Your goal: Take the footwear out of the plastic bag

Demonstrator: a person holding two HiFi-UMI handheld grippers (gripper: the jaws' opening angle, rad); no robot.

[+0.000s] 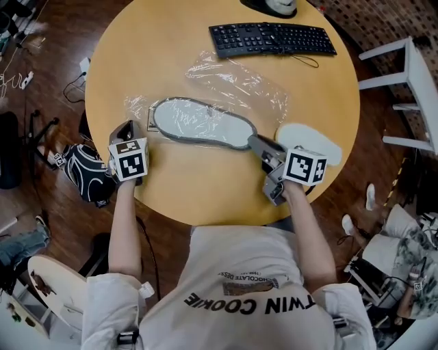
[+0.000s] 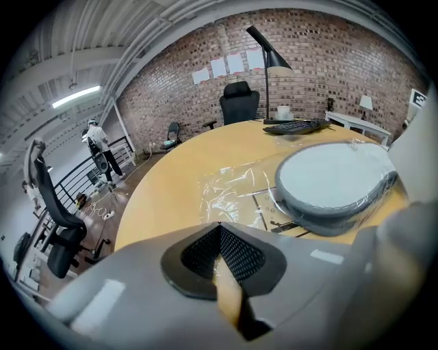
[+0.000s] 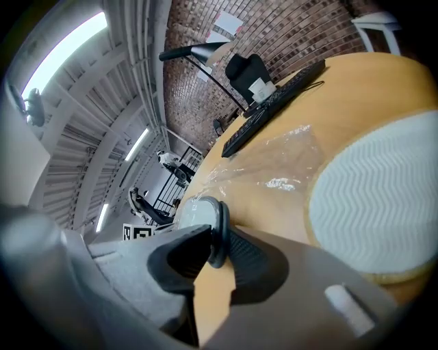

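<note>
My worktop [image 1: 205,195] is round, of pale yellow wood. Towards its far edge lies a black keyboard [image 1: 272,39], with a dark lamp base [image 1: 270,5] just beyond it. Nearer to me a loose clear bag [image 1: 236,82] lies flat and crumpled. In front of that a grey slipper [image 1: 202,123] rests sole up inside a plastic bag [image 1: 137,106]. A white slipper [image 1: 304,135], its zigzag-patterned face up, lies just beside the grey one's right end.

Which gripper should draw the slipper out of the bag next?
Right. The right gripper already clamps the rim of the grey-edged white slipper at one end, so it can probably pull straight away. The left gripper is shut on the film of the clear plastic bag at the opposite end, better suited to anchoring.
</note>
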